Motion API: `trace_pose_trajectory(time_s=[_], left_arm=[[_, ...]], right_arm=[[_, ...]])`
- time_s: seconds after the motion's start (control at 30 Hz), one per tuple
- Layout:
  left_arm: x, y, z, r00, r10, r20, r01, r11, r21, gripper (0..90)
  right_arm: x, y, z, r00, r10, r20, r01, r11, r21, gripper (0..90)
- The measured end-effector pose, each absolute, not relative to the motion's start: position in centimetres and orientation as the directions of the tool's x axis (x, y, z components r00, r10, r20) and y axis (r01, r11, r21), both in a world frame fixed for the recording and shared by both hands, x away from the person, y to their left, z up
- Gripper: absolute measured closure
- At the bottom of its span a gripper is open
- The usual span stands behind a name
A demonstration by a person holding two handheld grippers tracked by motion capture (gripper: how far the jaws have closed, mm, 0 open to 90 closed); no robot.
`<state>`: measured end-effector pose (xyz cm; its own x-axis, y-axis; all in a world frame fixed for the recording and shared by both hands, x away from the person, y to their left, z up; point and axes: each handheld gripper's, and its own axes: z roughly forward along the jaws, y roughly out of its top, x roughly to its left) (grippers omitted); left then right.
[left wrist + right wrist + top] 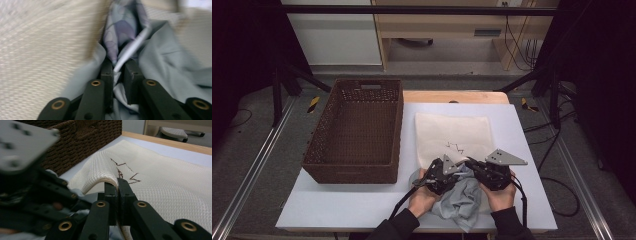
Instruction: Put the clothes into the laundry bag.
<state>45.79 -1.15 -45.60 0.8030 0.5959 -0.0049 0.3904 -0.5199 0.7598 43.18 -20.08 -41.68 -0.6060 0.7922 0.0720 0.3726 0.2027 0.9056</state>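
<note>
A cream knit cloth (454,132) with a brown stitched mark lies flat on the white table top, right of centre. A crumpled grey-blue cloth (464,197) sits at its near edge, between the person's hands. My right gripper (470,163) is shut on the cream cloth's near edge (110,176), which rises in a fold at the jaw tips (117,182). My left gripper (456,169) is shut on a fold of the grey-blue cloth (165,57), pinching a pale strip between its jaws (117,65). The two grippers are close together, tips almost meeting. Cream cloth (37,50) lies left of those jaws.
A brown wicker basket (357,167) stands on the left of the table, right beside the cream cloth; its wall (82,135) is close behind the right jaws. The left gripper's body (37,195) crowds that view. The white table top (337,205) shows in front.
</note>
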Motion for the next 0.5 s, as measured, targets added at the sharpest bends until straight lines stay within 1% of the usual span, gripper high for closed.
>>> trace_pose_trajectory(time_s=[0.07,0.1,0.17,0.23,0.3,0.37,0.43,0.5], left_arm=[[45.8,-1.0,-45.7,0.799,0.601,-0.014,0.392,-0.503,0.770,72.6],[45.6,-0.9,-45.6,0.801,0.598,-0.010,0.384,-0.500,0.776,68.9],[44.9,-0.6,-45.1,0.812,0.584,0.007,0.351,-0.497,0.793,59.8],[44.2,-0.1,-44.2,0.826,0.564,-0.010,0.339,-0.482,0.808,49.1],[43.4,0.5,-43.1,0.841,0.541,-0.011,0.317,-0.476,0.820,42.6],[42.5,1.2,-41.9,0.842,0.540,0.017,0.289,-0.476,0.831,35.3],[41.7,2.2,-41.0,0.852,0.523,0.017,0.274,-0.475,0.836,32.4],[40.8,3.2,-40.5,0.854,0.520,0.025,0.266,-0.476,0.838,31.3]], right_arm=[[43.2,-19.8,-41.9,-0.605,0.794,0.061,0.381,0.221,0.898,87.5],[43.3,-19.7,-42.1,-0.604,0.795,0.050,0.381,0.233,0.895,87.5],[43.4,-19.7,-42.3,-0.600,0.798,0.057,0.390,0.231,0.891,87.5],[43.5,-20.0,-42.4,-0.594,0.802,0.063,0.395,0.223,0.891,87.5],[43.5,-20.1,-42.4,-0.589,0.805,0.066,0.397,0.217,0.892,87.5],[43.5,-20.1,-42.4,-0.587,0.807,0.061,0.397,0.221,0.891,87.4],[43.5,-20.1,-42.5,-0.586,0.808,0.057,0.397,0.224,0.890,87.4],[43.5,-20.2,-42.4,-0.585,0.809,0.060,0.398,0.222,0.890,87.4]])
